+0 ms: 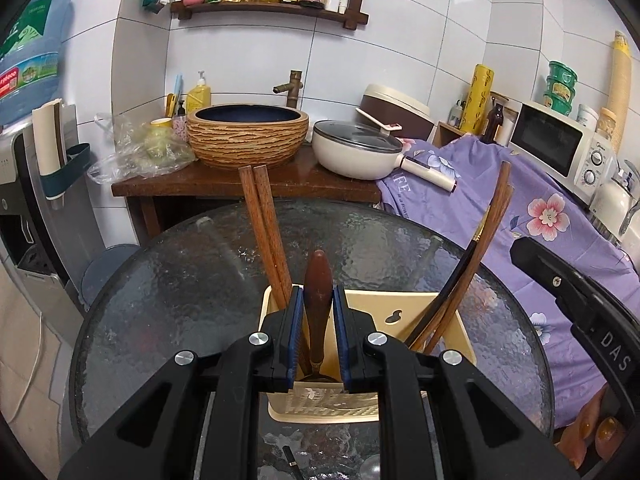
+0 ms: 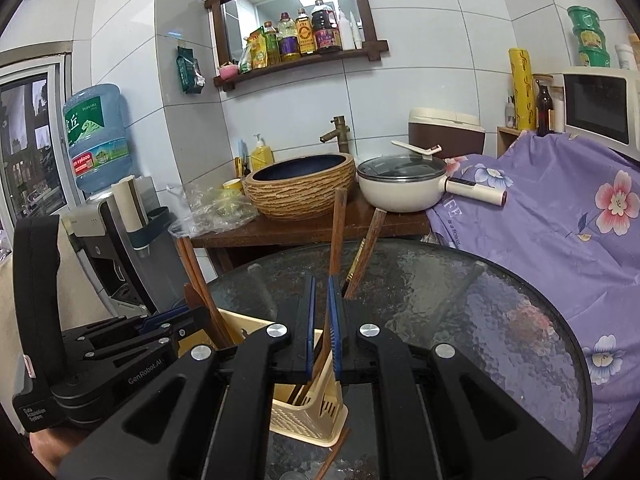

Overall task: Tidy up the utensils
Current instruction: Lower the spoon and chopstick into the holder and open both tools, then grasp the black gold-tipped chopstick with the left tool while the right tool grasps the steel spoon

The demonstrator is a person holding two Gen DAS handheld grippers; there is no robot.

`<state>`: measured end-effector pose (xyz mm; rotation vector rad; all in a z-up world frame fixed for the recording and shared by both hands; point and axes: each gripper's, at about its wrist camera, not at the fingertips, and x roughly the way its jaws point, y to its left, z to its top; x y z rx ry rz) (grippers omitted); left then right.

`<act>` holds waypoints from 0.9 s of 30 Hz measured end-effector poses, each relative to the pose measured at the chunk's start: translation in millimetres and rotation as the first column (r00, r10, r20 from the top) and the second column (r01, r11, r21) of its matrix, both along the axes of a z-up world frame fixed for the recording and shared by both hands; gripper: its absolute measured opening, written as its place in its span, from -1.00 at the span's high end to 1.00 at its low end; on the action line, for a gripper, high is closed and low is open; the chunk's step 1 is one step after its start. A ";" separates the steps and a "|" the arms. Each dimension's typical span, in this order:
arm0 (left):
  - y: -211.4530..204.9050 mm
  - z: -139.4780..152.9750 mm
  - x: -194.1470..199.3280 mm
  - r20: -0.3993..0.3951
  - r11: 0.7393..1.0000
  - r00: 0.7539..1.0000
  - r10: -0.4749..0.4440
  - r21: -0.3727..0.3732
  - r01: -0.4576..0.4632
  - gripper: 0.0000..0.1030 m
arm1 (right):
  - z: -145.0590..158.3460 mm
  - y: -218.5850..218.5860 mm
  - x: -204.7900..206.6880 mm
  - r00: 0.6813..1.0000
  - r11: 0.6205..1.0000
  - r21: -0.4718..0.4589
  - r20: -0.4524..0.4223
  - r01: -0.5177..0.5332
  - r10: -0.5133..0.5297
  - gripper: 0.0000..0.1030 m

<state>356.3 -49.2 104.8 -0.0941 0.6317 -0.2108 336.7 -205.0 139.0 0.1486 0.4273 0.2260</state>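
- A cream utensil caddy point(image 1: 404, 312) stands near the near edge of a round glass table point(image 1: 180, 280); wooden chopsticks point(image 1: 260, 220) lean out of its left side, more at its right
- The left gripper point(image 1: 316, 316) is clamped on a brown wooden handle point(image 1: 318, 280) standing upright in the caddy
- The right gripper point(image 2: 322, 312) is pinched on a single chopstick point(image 2: 338, 232) over the caddy's right end
- Beyond the table: a basin point(image 1: 248, 136); a lidded pan point(image 1: 356, 148)
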 end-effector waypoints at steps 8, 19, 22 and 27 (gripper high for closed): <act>10.6 10.2 -25.7 0.068 0.999 0.998 0.000 -0.043 0.003 -0.20 | -8.6 -10.3 -25.2 1.000 1.000 0.018 0.022 0.013 -0.013 -0.21; 49.4 -36.0 -73.9 0.002 0.997 0.998 0.065 -0.052 -0.065 -0.52 | -72.3 10.3 -72.1 0.981 0.987 -0.061 -0.135 -0.149 0.140 -0.27; 57.1 -59.8 -81.7 -0.053 0.996 0.996 0.077 -0.030 -0.078 -0.52 | -96.9 17.7 -79.6 0.974 0.981 -0.121 -0.189 -0.150 0.126 -0.27; 64.0 -93.9 -85.5 -0.144 0.996 0.987 0.074 -0.033 -0.079 -0.46 | -128.3 16.7 -79.8 0.953 0.983 -0.116 -0.284 -0.140 0.102 -0.20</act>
